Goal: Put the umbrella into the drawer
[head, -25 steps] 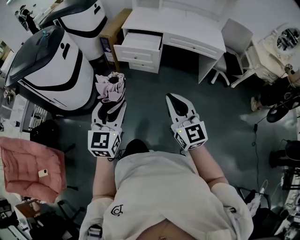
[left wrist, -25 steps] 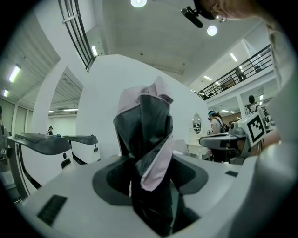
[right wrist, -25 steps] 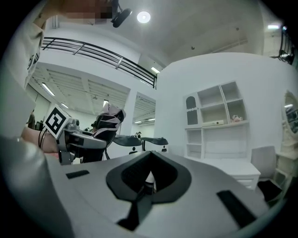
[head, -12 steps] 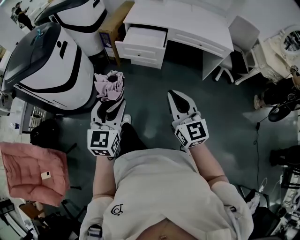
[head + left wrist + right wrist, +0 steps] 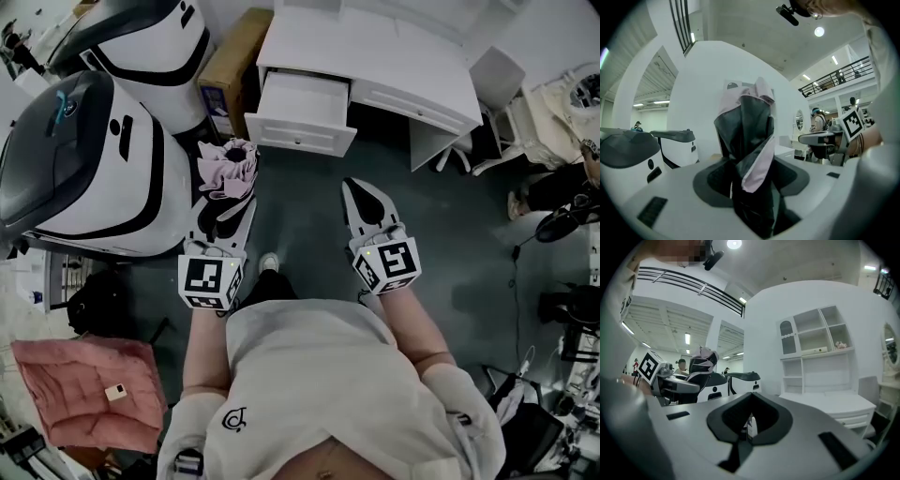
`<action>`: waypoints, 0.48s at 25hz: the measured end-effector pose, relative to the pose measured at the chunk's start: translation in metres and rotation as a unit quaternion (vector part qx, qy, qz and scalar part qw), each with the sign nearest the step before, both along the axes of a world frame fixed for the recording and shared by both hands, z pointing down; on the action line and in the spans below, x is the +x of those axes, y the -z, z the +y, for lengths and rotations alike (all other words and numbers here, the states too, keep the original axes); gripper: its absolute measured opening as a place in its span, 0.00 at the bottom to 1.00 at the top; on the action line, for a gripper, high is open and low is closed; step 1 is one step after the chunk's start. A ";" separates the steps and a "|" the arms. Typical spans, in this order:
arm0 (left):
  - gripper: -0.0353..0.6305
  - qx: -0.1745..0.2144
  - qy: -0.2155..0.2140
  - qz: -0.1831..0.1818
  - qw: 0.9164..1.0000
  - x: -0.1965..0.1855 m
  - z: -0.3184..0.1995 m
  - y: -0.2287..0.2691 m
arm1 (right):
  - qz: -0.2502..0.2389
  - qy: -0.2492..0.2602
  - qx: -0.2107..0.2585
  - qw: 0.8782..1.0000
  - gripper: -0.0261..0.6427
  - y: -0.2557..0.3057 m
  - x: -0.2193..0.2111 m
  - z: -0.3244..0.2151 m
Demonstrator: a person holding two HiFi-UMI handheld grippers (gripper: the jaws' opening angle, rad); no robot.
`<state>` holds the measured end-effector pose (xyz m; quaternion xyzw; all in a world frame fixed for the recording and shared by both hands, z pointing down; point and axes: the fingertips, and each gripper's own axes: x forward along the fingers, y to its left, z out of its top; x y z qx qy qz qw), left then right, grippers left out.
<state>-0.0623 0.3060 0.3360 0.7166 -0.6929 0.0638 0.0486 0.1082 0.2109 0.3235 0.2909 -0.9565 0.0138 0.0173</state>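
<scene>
Drawer (image 5: 305,101) has drawn nearer; only right gripper view shows shelves (image 5: 815,341).

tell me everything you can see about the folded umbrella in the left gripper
The folded pink and dark grey fabric umbrella is collapsed short, its canopy bunched in loose crumpled folds. The left gripper has its jaws clamped on the lower part; the rest sticks out past their tips. It hangs in the air, short of the open white drawer.

A big white-and-black machine (image 5: 84,169) stands just left of the left hand-held gripper (image 5: 228,208), with a cardboard box (image 5: 230,66) ahead of it. A pink cushion (image 5: 89,394) lies behind, further left. A white chair (image 5: 492,89) stands ahead and right of the right hand-held gripper (image 5: 361,187).
</scene>
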 end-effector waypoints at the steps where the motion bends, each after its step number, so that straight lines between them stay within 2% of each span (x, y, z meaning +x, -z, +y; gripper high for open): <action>1: 0.41 -0.002 -0.006 0.000 1.000 -0.016 -0.010 -0.001 | 0.002 -0.007 -0.001 1.000 0.05 0.000 -0.014 -0.009; 6: 0.41 -0.011 -0.036 0.010 0.999 -0.084 -0.062 -0.002 | 0.003 -0.047 -0.002 0.999 0.05 0.006 -0.073 -0.055; 12: 0.41 -0.028 -0.079 0.017 0.996 -0.114 -0.122 -0.015 | 0.021 -0.079 -0.016 0.997 0.05 -0.006 -0.101 -0.098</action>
